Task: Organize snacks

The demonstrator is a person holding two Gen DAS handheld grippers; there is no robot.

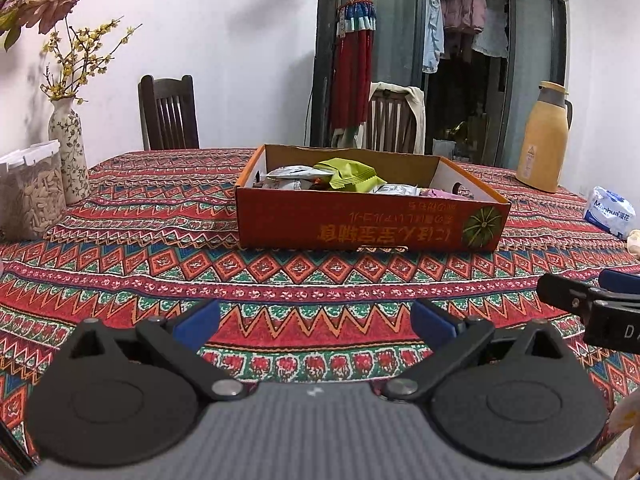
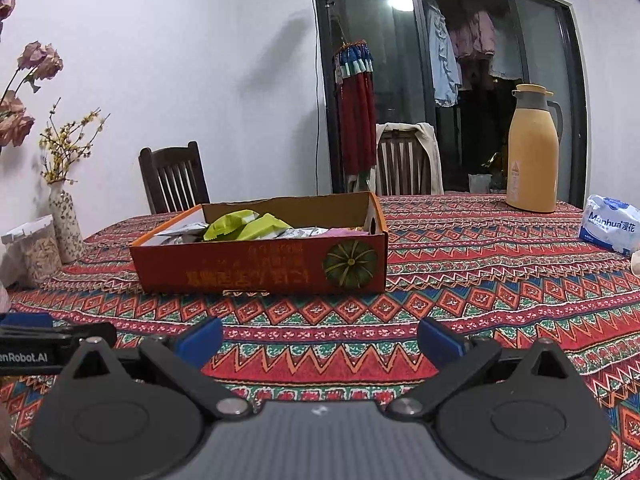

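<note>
Both the left tongs (image 1: 316,320) and right tongs (image 2: 320,338) stand apart, empty, low over the patterned surface (image 1: 320,276). Mid-frame sits the orange carton (image 1: 368,220) holding snack packets (image 1: 348,174), its lettering upside down. At the right edge lies a "Manhua" pack (image 2: 610,228). Only the right view reads "enRobot.AI", lower left.

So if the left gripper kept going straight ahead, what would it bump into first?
Probably the snack box: its near wall faces the open left hand-held gripper, with only bare tablecloth between, though depth is hard to judge.
</note>
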